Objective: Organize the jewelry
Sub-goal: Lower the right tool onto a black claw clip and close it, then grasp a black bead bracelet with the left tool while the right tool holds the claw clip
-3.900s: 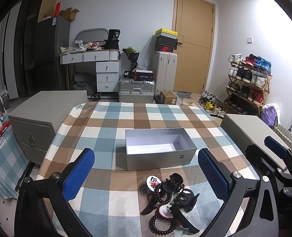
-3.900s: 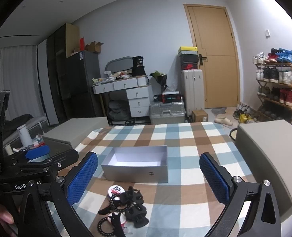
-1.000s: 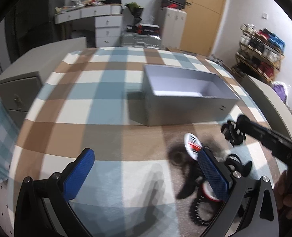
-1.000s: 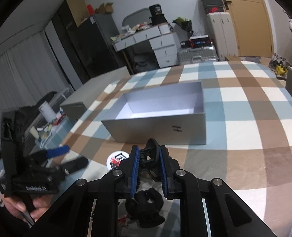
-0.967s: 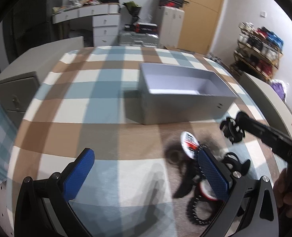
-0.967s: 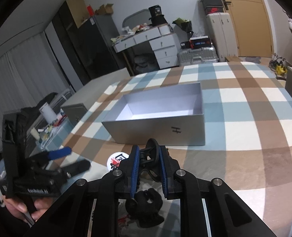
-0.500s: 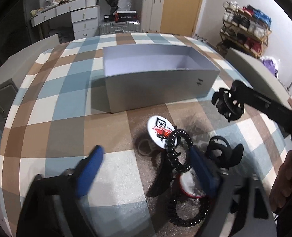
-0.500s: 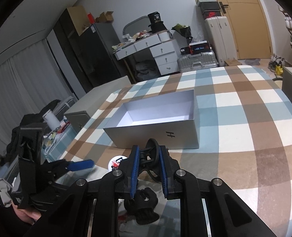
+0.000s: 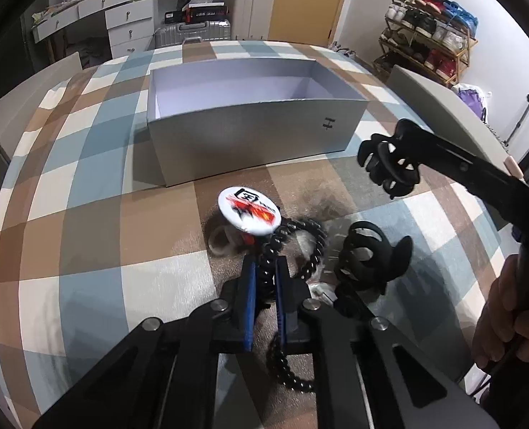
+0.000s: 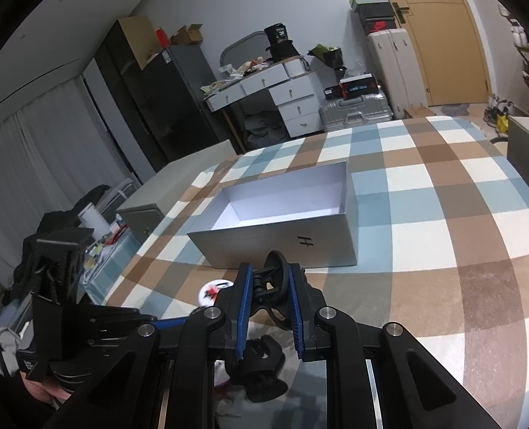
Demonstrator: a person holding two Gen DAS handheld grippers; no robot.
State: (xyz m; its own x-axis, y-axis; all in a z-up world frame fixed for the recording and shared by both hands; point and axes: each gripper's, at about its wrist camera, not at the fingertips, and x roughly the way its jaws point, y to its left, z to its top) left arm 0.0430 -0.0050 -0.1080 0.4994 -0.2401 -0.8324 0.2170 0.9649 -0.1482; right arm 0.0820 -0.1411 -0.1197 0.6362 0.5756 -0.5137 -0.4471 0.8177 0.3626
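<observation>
An open silver box point(image 9: 250, 128) with a white inside stands on the checked tablecloth; it also shows in the right wrist view point(image 10: 282, 228). In front of it lies a pile: a round white badge point(image 9: 249, 209), a black spiral hair tie point(image 9: 300, 246) and a black claw clip point(image 9: 370, 254). My left gripper point(image 9: 264, 268) is shut on the black spiral hair tie at the pile. My right gripper point(image 10: 269, 279) is shut on a black claw clip point(image 10: 275, 286) and holds it above the table, right of the pile and short of the box; that clip point(image 9: 387, 168) also shows in the left wrist view.
Grey cabinets point(image 9: 439, 107) stand beside the table on both sides. A second claw clip point(image 10: 260, 368) lies under my right gripper. A shoe rack point(image 9: 429, 10), suitcases and a white desk stand farther back in the room.
My left gripper has dropped onto the pile and shut on the spiral hair tie. My right gripper, still holding the claw clip, has risen a little toward the box.
</observation>
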